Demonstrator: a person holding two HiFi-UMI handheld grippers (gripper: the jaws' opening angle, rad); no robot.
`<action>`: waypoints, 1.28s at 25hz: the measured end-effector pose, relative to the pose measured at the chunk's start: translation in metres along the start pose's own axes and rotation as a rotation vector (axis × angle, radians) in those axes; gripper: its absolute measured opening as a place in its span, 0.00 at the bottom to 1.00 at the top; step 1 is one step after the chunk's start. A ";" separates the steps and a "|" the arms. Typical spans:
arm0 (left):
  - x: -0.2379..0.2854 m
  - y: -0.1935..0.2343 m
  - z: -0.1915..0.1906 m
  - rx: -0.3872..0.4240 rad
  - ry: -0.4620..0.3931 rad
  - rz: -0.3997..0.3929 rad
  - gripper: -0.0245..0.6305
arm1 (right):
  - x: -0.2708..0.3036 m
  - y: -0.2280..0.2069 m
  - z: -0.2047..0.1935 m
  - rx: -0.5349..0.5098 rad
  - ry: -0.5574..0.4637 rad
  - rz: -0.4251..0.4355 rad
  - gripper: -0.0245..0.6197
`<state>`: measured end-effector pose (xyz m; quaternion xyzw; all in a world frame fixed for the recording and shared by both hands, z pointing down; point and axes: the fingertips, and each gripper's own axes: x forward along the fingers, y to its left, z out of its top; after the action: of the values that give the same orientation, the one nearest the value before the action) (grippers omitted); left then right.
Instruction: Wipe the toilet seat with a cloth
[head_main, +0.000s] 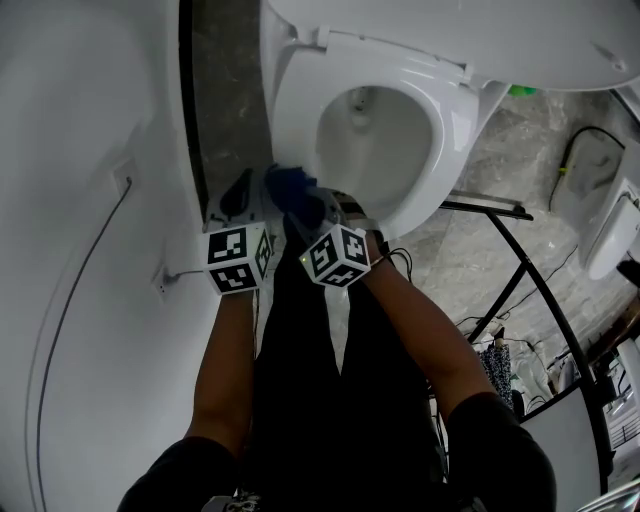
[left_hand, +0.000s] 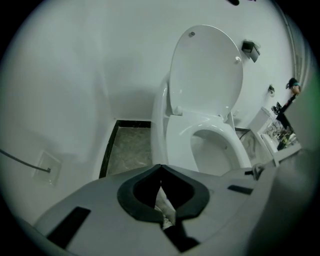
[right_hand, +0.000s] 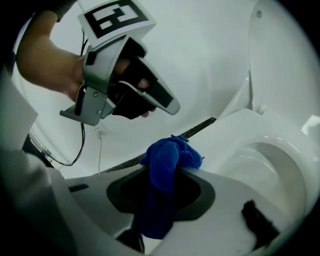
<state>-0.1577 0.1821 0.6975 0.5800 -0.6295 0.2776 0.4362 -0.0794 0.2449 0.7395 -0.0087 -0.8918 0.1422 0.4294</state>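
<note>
The right tool is clamped on a bright blue, fluffy cloth. The fabric bunches in a knot above the tips, and a longer tail hangs down through the dark opening between the jaws. In the head view the cloth sits at the near left edge of the white oval plastic toilet seat, just beside its rim; whether it presses on the plastic cannot be told. The seat lies down on the white ceramic bowl, and the white rounded lid stands upright behind it against the plain white wall.

The left tool is closed, its two dark-padded jaws meeting tip to tip with nothing gripped between them. It is held just to the left of the right tool and faces the front of the toilet. The person's left hand wraps its handle. Each tool carries a cube with black-and-white square markers, and the two cubes sit near each other above the person's dark clothing.

A strip of grey marbled stone floor runs between the toilet and the wall. A thin dark cable curves along the wall from a small square wall plate. To the right of the toilet a black metal tube frame stands on the same stone floor
</note>
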 end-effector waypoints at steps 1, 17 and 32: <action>-0.001 0.006 0.000 -0.010 -0.001 0.013 0.05 | 0.001 -0.008 0.005 0.014 -0.008 -0.011 0.22; -0.008 0.023 -0.011 -0.030 0.014 0.048 0.05 | -0.006 -0.147 0.062 0.136 -0.117 -0.191 0.22; -0.010 0.014 -0.009 -0.015 0.020 0.026 0.05 | -0.054 -0.231 0.036 0.328 -0.134 -0.379 0.22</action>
<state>-0.1699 0.1970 0.6951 0.5658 -0.6346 0.2842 0.4431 -0.0476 0.0071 0.7373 0.2377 -0.8690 0.2020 0.3840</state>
